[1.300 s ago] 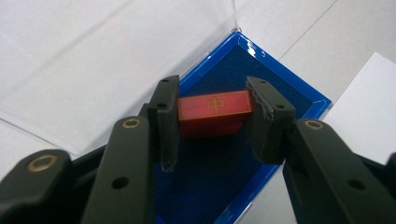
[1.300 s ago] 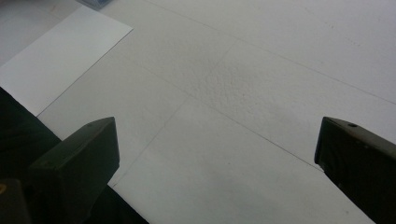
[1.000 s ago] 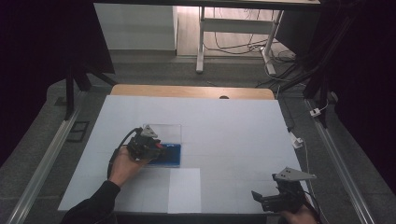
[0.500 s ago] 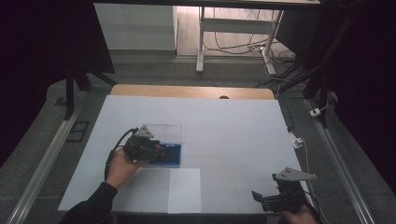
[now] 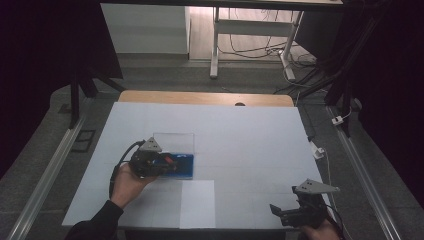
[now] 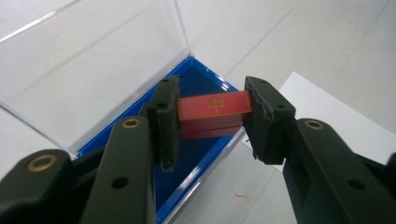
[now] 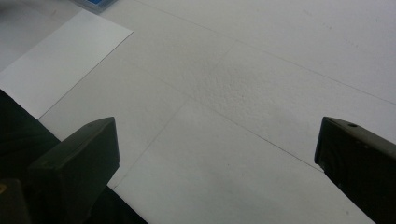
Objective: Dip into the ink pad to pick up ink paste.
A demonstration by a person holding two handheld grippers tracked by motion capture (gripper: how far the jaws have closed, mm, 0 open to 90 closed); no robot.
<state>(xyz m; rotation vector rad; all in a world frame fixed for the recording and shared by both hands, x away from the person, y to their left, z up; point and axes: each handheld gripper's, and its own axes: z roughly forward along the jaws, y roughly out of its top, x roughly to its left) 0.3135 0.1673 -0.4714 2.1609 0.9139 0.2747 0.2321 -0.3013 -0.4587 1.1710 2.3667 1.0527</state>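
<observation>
A shallow blue box (image 6: 205, 84) with a clear hinged lid (image 6: 88, 65) lying open behind it sits left of the table's middle, also seen as the blue box (image 5: 182, 166) from above. My left gripper (image 6: 212, 119) is shut on two stacked red tiles (image 6: 215, 108) with a gold character on top, held just over the box's near edge. From above the left gripper (image 5: 167, 162) points right over the box. My right gripper (image 7: 219, 163) stands wide open over bare table, and this right gripper (image 5: 285, 212) rests at the near right edge.
A white sheet of paper (image 5: 197, 202) lies near the front edge, just right of the box, and shows as a paper sheet (image 7: 60, 58) in the right gripper view. The table is covered in pale sheets (image 5: 250, 145). A wooden strip (image 5: 205, 98) runs along the far edge.
The left hand and gripper have shifted a little to the left and toward the near side of the box. The right gripper has stayed still.
</observation>
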